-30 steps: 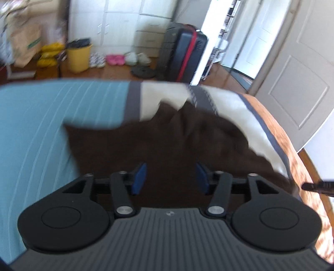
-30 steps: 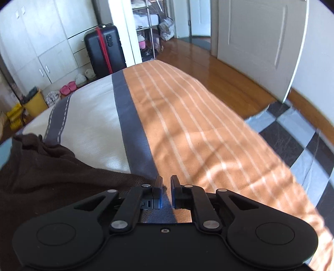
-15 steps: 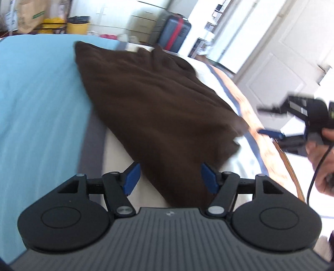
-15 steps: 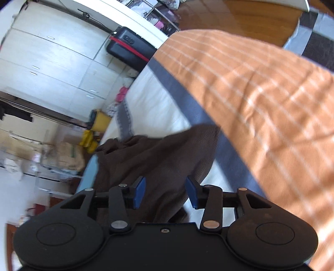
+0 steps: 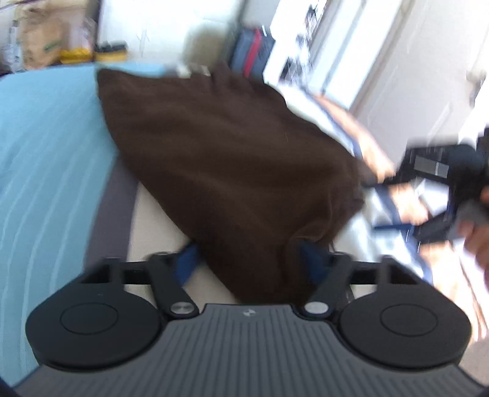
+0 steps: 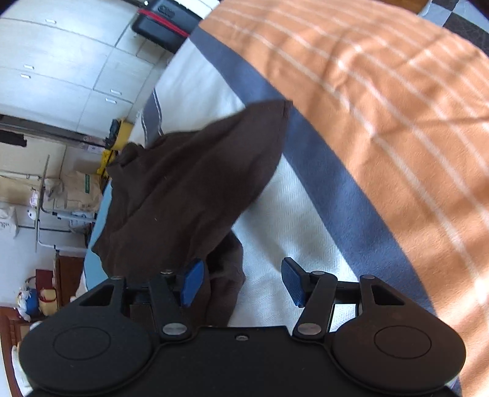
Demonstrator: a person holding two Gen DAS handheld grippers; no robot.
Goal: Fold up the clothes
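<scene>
Left wrist view: low and close over the brown garment (image 5: 232,158), facing along the bed (image 5: 45,146) toward the suitcase (image 5: 250,53)
Right wrist view: close above the garment's near edge, tilted, facing the same suitcase (image 6: 162,21)
Shared: garment, bed, suitcase

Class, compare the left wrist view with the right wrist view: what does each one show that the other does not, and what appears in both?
Only the left wrist view shows the light blue part of the bedspread broadly, and the other gripper held in a hand at the right edge, blurred. Only the right wrist view shows the orange striped section, the white cabinets and a corner of checkered floor. Both show the brown garment lying on the bed, the black and red suitcase, and open blue-padded jaws: left gripper, right gripper.
</scene>
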